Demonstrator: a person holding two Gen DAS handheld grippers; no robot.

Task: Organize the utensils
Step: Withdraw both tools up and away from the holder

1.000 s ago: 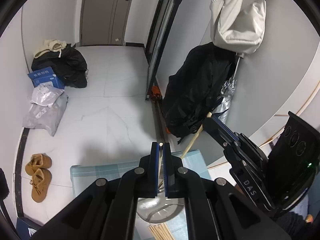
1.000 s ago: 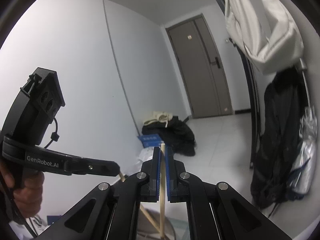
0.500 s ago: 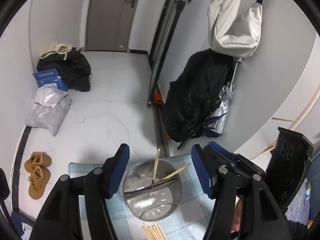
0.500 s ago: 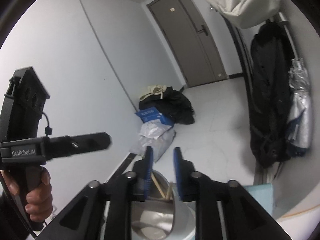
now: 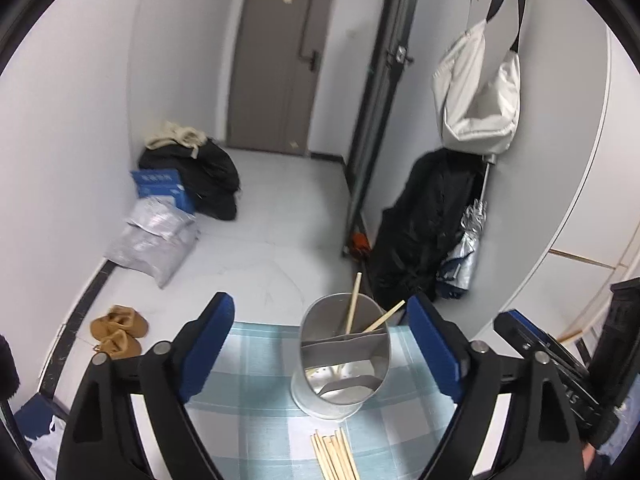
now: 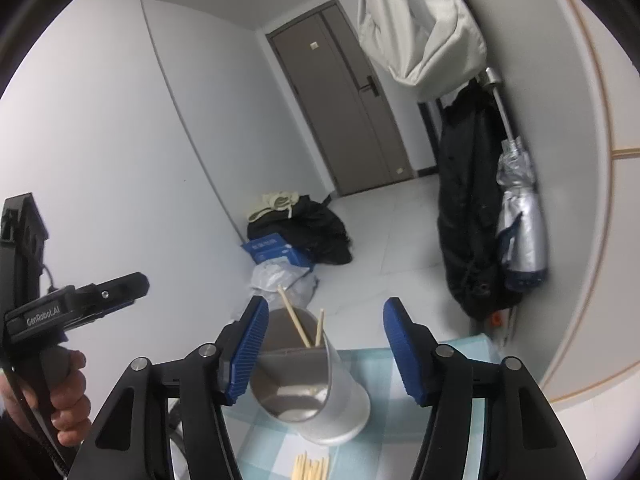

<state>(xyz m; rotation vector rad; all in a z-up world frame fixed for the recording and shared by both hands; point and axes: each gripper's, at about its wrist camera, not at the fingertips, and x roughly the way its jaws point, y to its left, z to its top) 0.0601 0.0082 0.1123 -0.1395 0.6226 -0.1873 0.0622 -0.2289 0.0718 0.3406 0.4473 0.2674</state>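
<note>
now the left gripper (image 5: 320, 344) has its blue fingers (image 5: 208, 340) spread wide and still opening, nothing pinched, the metal utensil holder (image 5: 340, 364) standing free in the gap between them without touching either pad. the right gripper (image 6: 324, 348) is opening too, its fingers (image 6: 248, 344) parted around that same holder; whether the near pad brushes the rim, cannot tell. the holder stands upright on the checked cloth (image 5: 248, 412) of the bench. two chopsticks (image 5: 352, 308) stand in the holder's far compartment, long axes steeply up, tips leaning apart above the rim. just in front of the holder a bundle of loose chopsticks (image 5: 334, 456) lies flat, pointing toward it.
</note>
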